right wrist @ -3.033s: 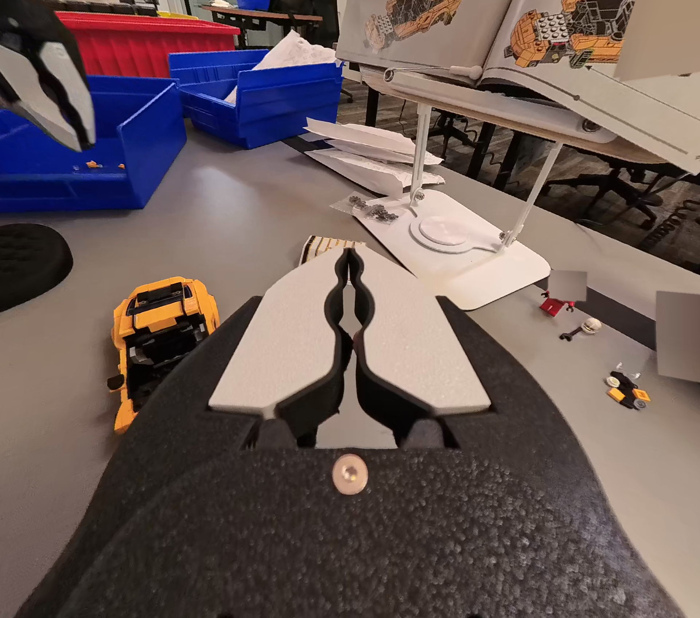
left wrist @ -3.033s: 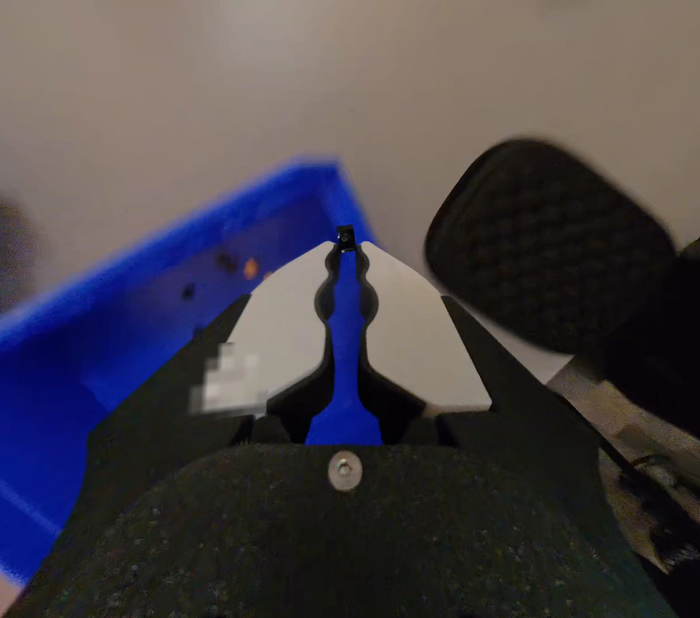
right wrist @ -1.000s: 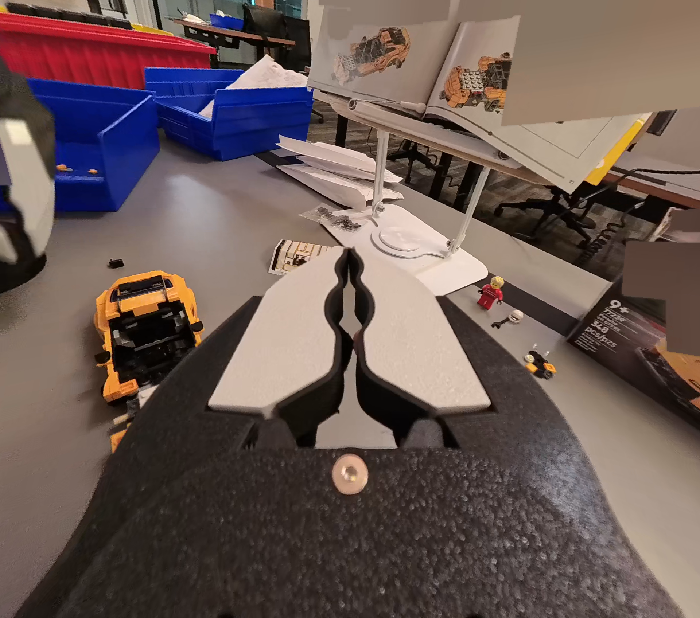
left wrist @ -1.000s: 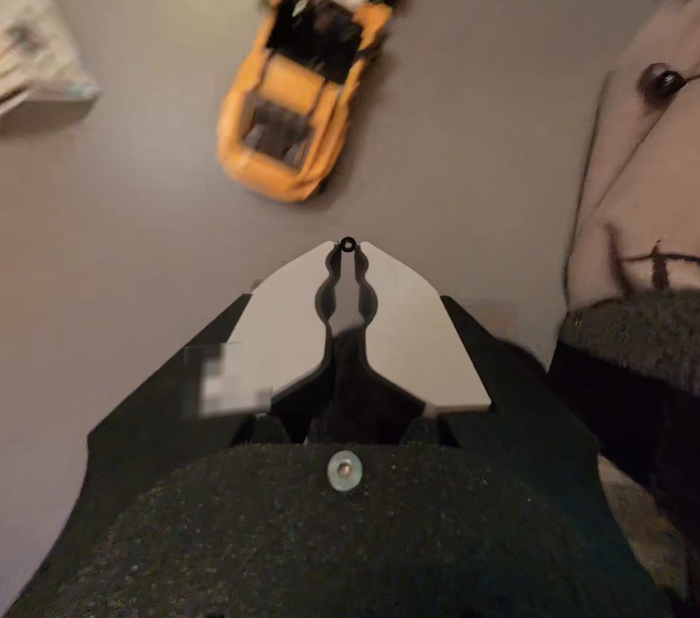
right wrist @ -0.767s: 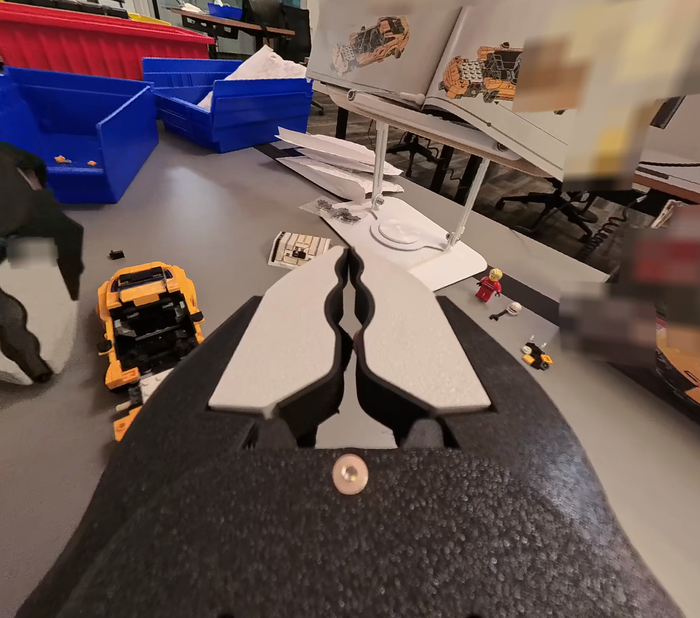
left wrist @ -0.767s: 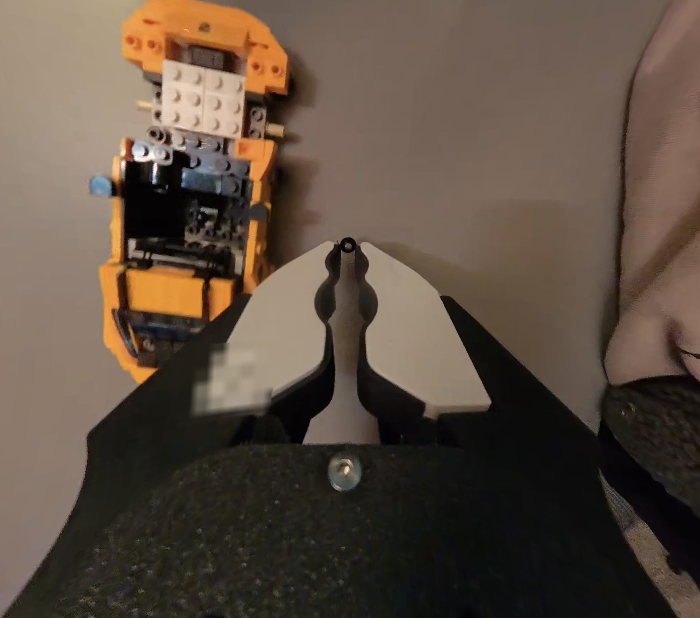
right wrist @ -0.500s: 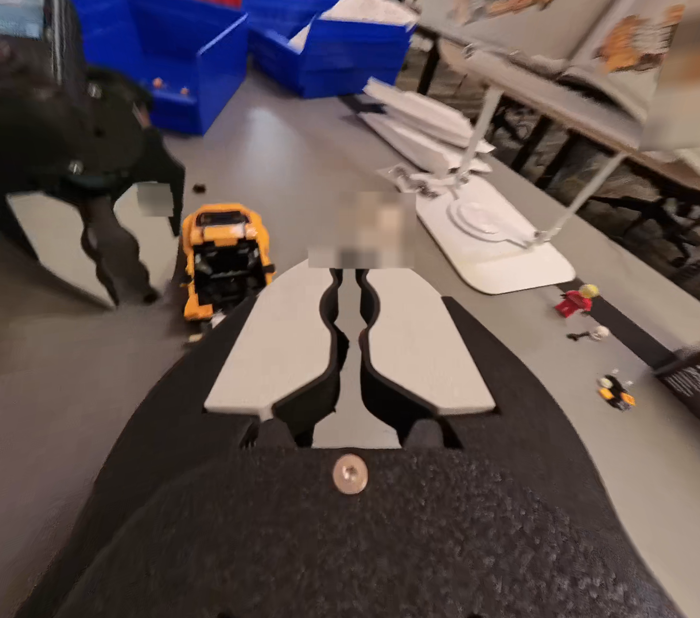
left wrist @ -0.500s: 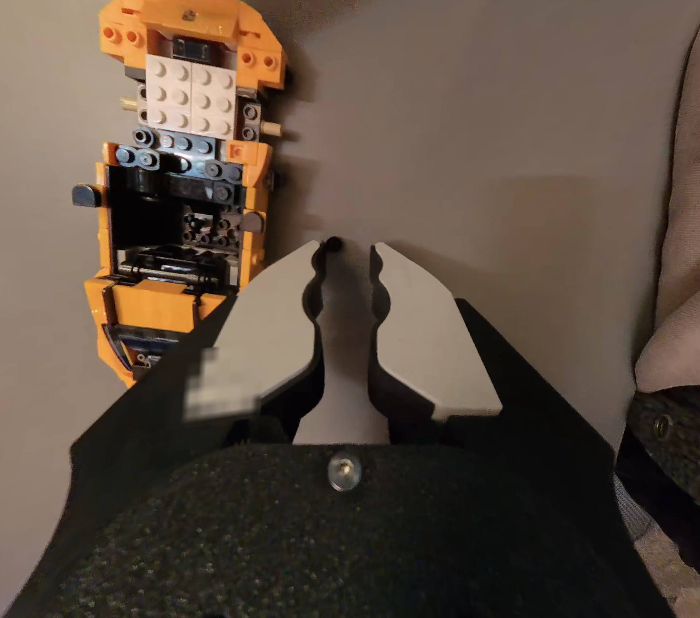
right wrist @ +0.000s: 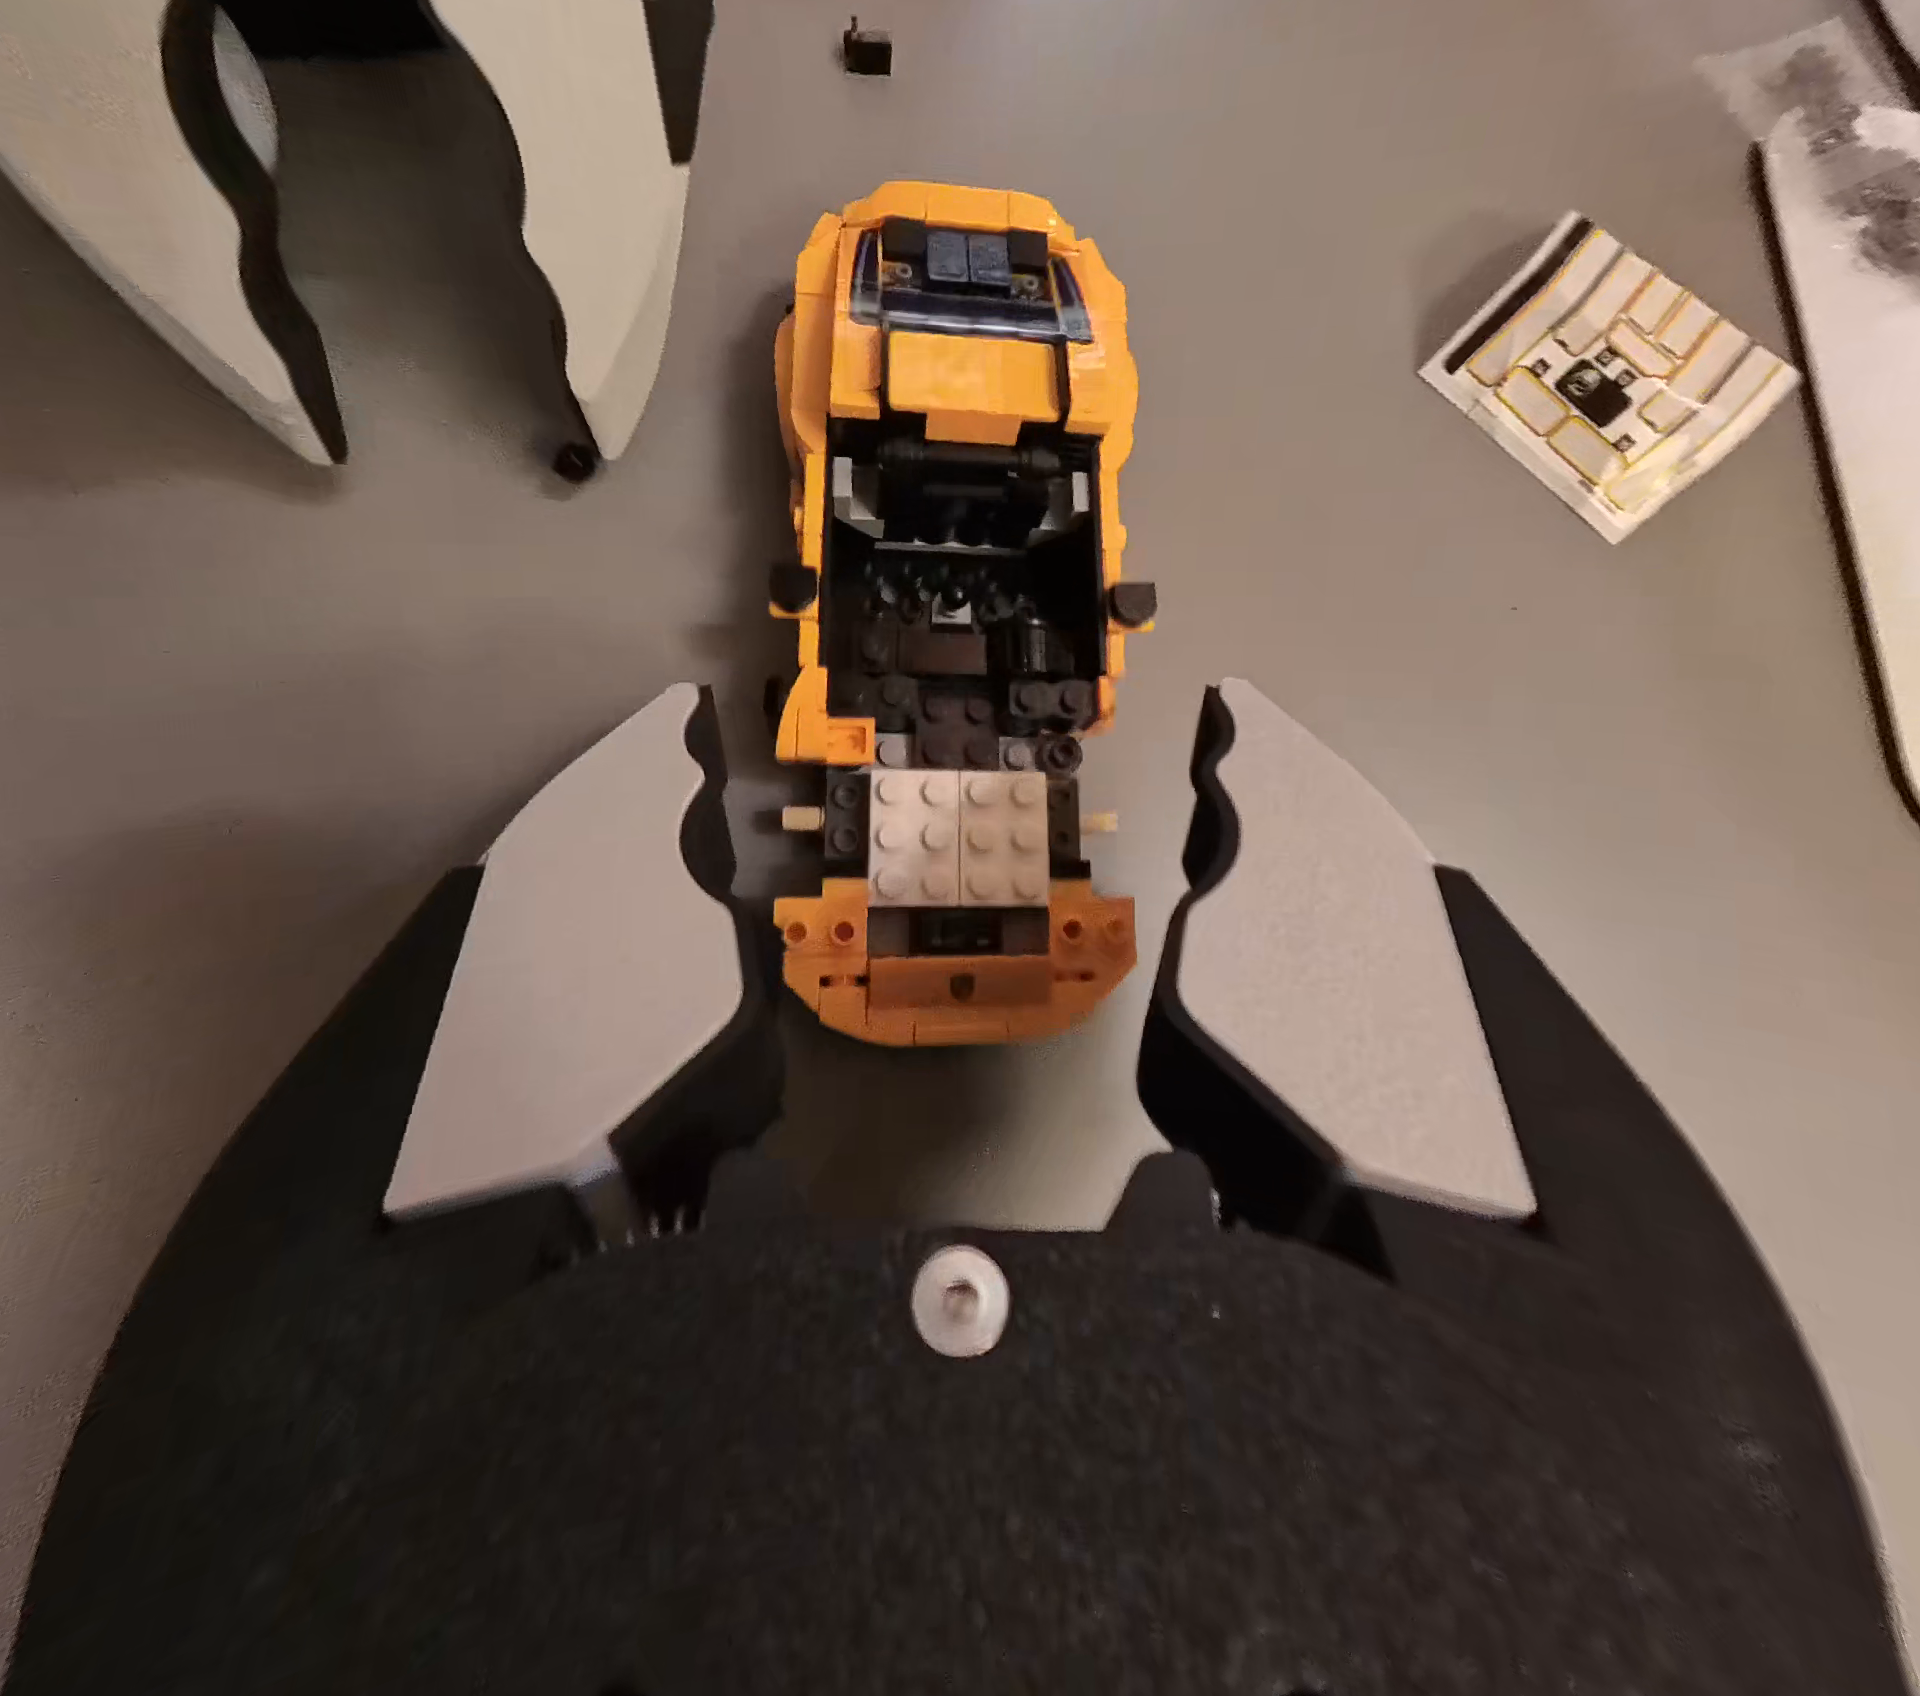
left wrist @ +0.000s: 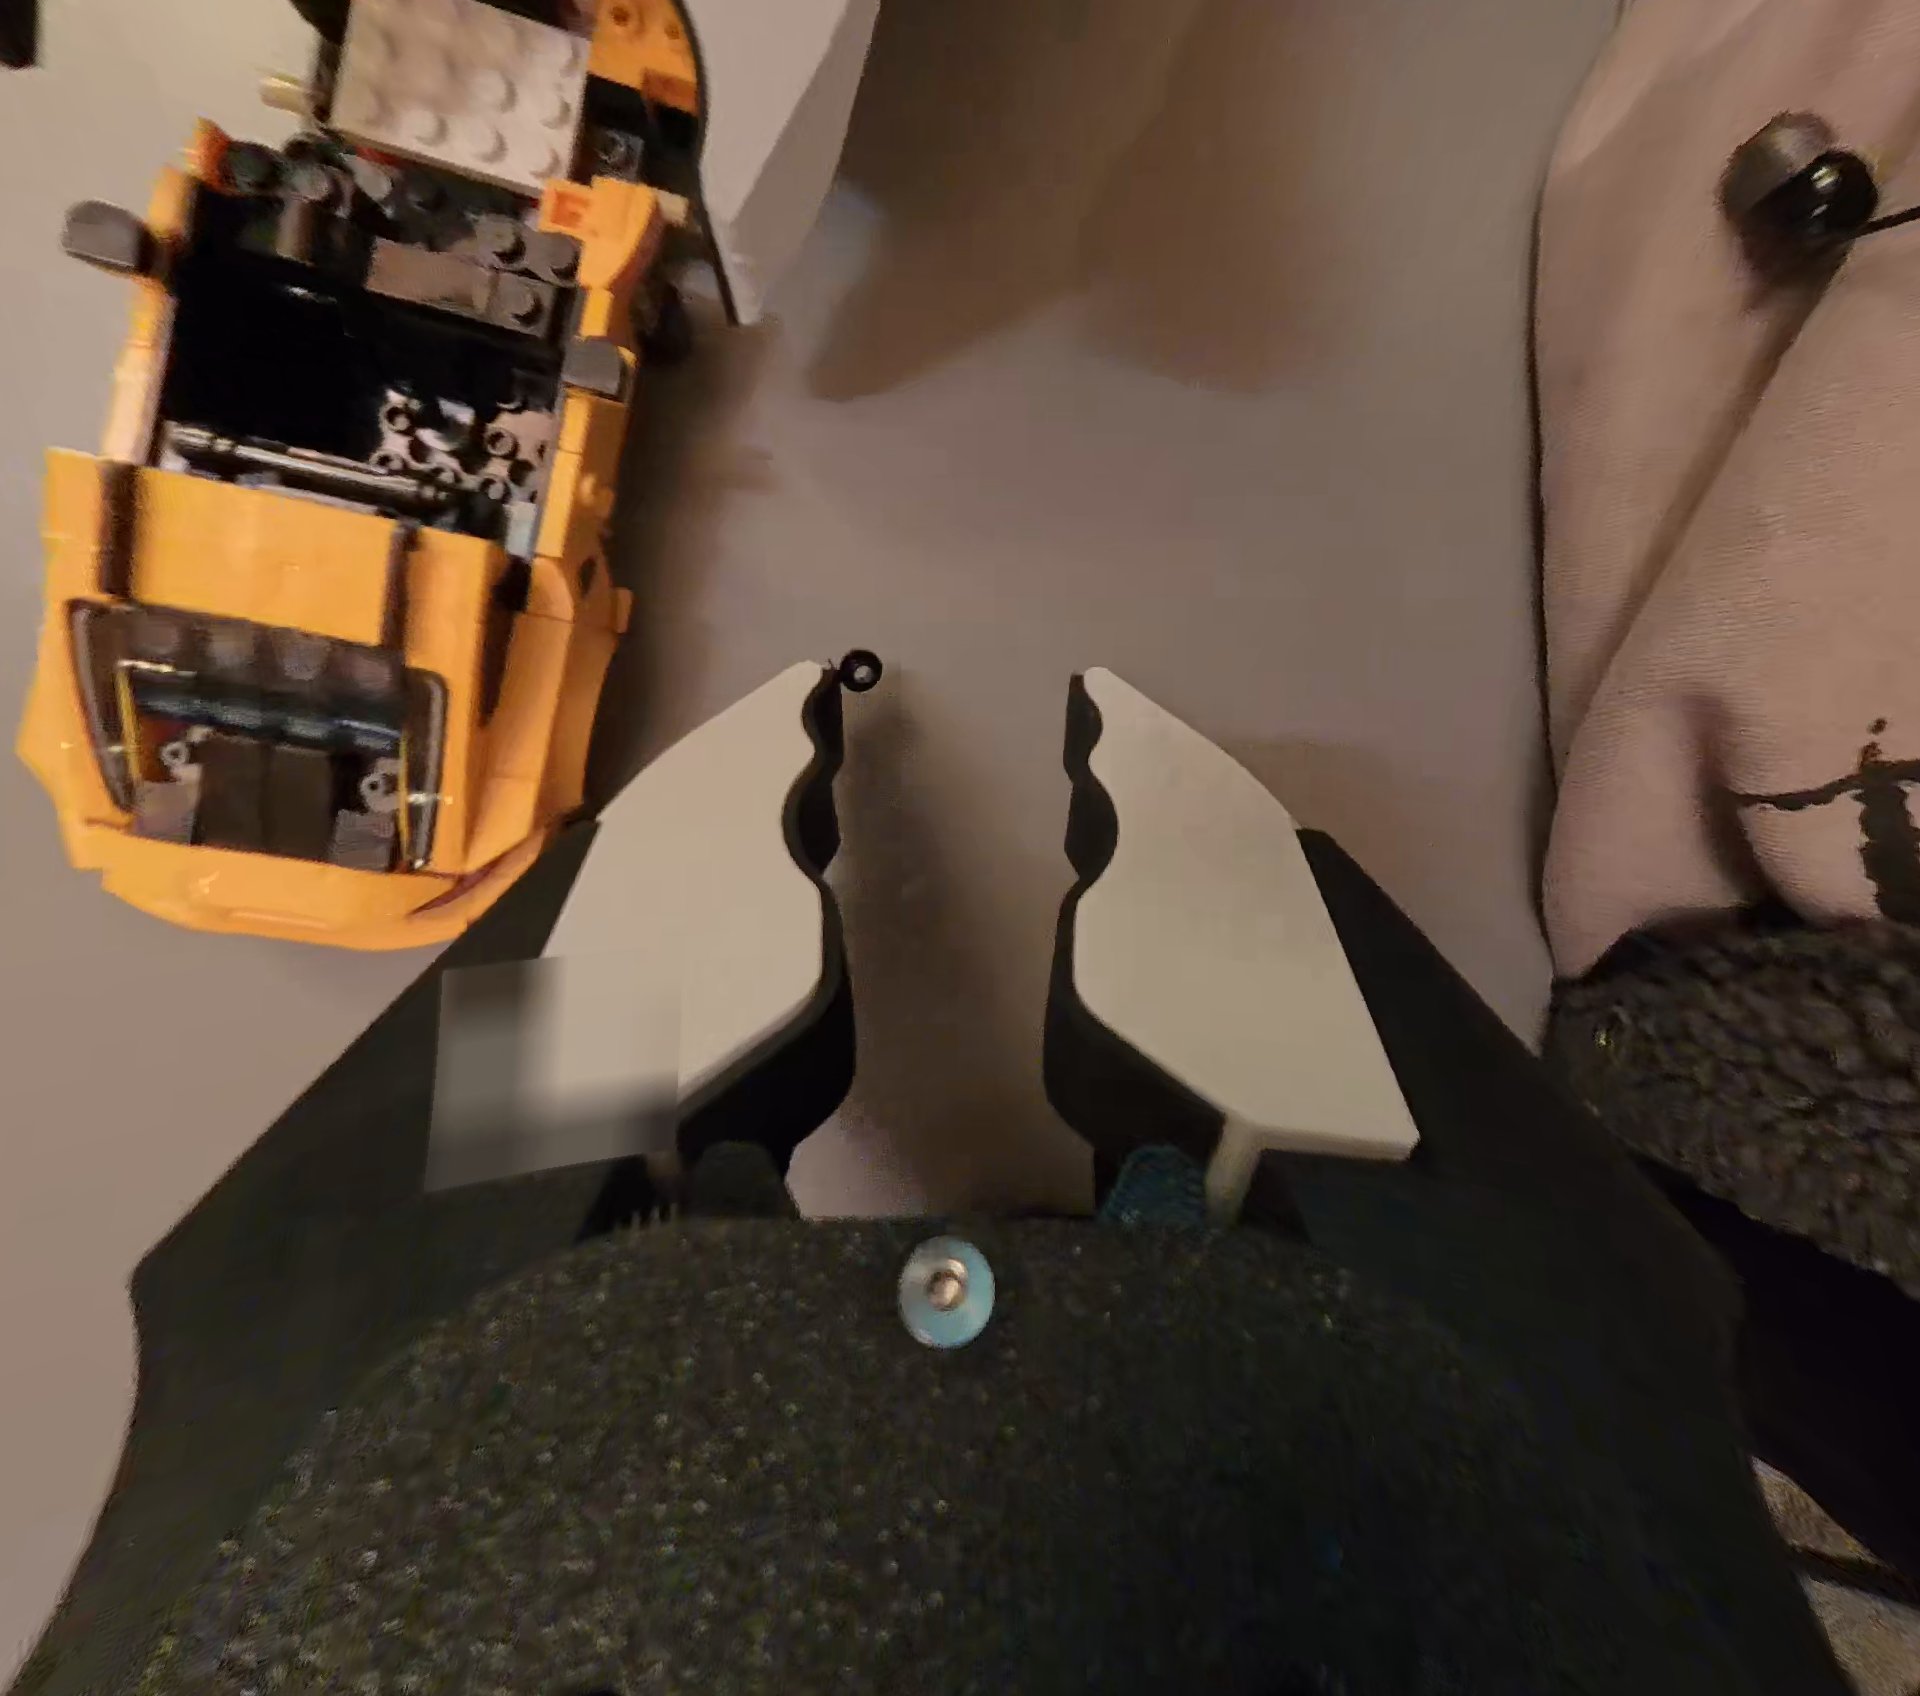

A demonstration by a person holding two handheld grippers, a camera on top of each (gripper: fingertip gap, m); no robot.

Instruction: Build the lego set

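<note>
The orange lego car (right wrist: 956, 358) lies on the grey table (right wrist: 1351, 36), its black cabin open on top. My right gripper (right wrist: 956, 690) is open above it. Its fingers flank the car's end with the grey studded plates (right wrist: 961, 836), with a gap on each side. My left gripper (left wrist: 951, 680) is open beside the car (left wrist: 291, 586), which lies to its left. A tiny black round piece (left wrist: 860, 670) sits at the tip of one finger; I cannot tell whether it rests on the table. The right wrist view shows the left gripper (right wrist: 457, 451) and that piece (right wrist: 571, 460) at upper left.
A small black piece (right wrist: 865, 51) lies beyond the car. A sticker sheet (right wrist: 1605, 373) and a clear bag of parts (right wrist: 1829, 140) lie to the right, by a white stand base (right wrist: 1870, 503). A person's pale garment (left wrist: 1714, 555) fills the right of the left wrist view. It is some 12 cm from my left tips to the small black piece (right wrist: 865, 51).
My left gripper, shut on the tiny black piece a second ago, has opened wide beside the car. My right gripper has swung down over the car and opened.
</note>
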